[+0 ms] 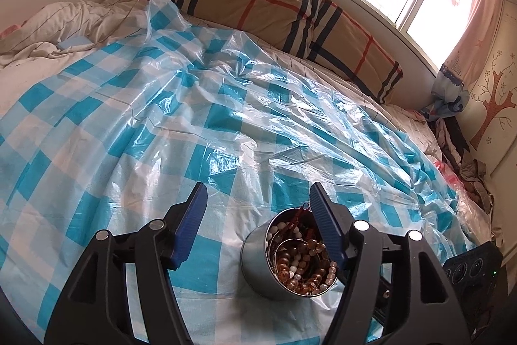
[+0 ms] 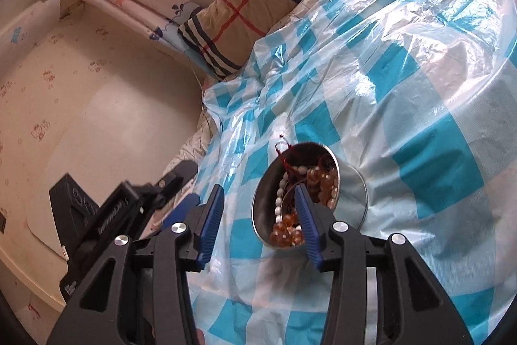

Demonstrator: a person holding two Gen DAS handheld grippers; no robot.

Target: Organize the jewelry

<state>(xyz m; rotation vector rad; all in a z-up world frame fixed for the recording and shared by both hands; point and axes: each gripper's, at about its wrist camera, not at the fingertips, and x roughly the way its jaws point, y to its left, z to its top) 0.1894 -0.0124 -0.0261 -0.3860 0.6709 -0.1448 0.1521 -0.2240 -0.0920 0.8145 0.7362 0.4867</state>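
A metal tin (image 1: pixel 258 261) full of beads (image 1: pixel 303 264) stands on the checked plastic sheet (image 1: pixel 129 125) over the bed, at lower centre of both views. The left claw (image 1: pixel 257 206) and right claw (image 2: pixel 258 202) gape open, holding nothing.

Bead-filled tin (image 1: pixel 284 254) alone stands on the open checkered sheet (image 1: pixel 129 125).
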